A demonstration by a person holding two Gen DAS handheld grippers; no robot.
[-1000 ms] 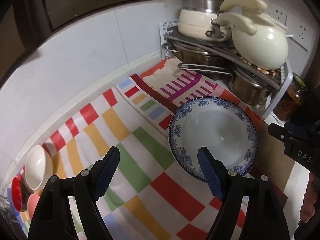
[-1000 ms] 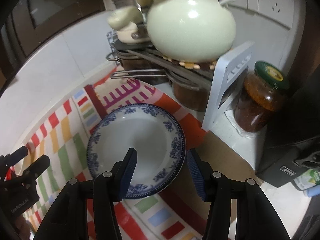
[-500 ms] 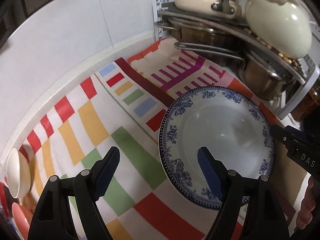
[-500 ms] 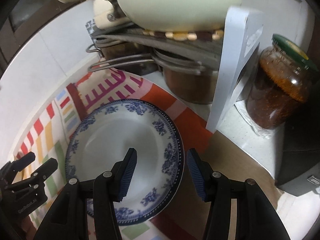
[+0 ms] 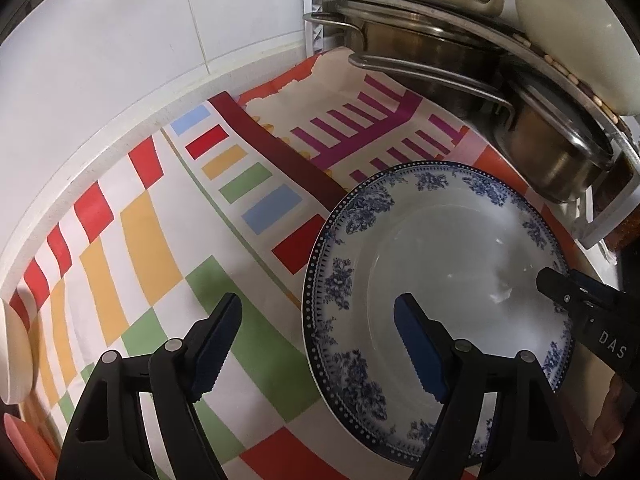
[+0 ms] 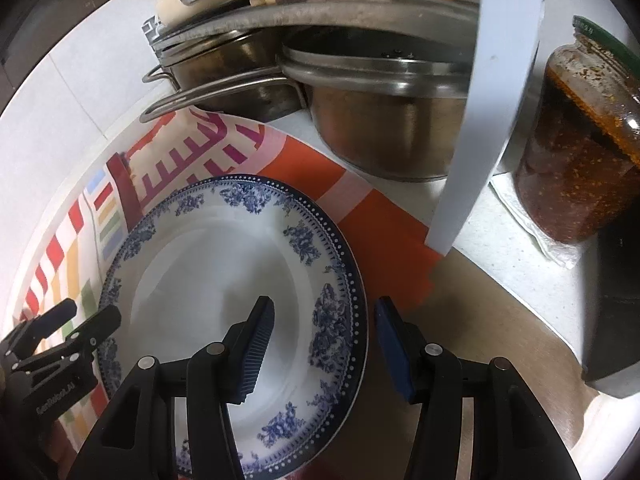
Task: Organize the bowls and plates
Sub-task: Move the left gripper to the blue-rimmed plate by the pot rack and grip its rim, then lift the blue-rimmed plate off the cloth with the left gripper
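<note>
Right claw (image 6: 324, 344) (parted) straddles the plate (image 6: 200, 264) rim.

White tabletop (image 6: 516, 280) carrying a multicoloured checked cloth (image 5: 168, 240); on the cloth lies a blue-patterned plate (image 5: 436, 280). Steel pots (image 6: 384, 136) and a sauce jar (image 6: 580, 152) stand behind.

Steel pots (image 6: 384, 120) on checked cloth (image 5: 160, 240) — chili jar (image 6: 576, 152) beside.

white tiled wall (image 5: 120, 60), pot rack (image 6: 480, 100) w/ steel pots (image 6: 380, 120)
</note>
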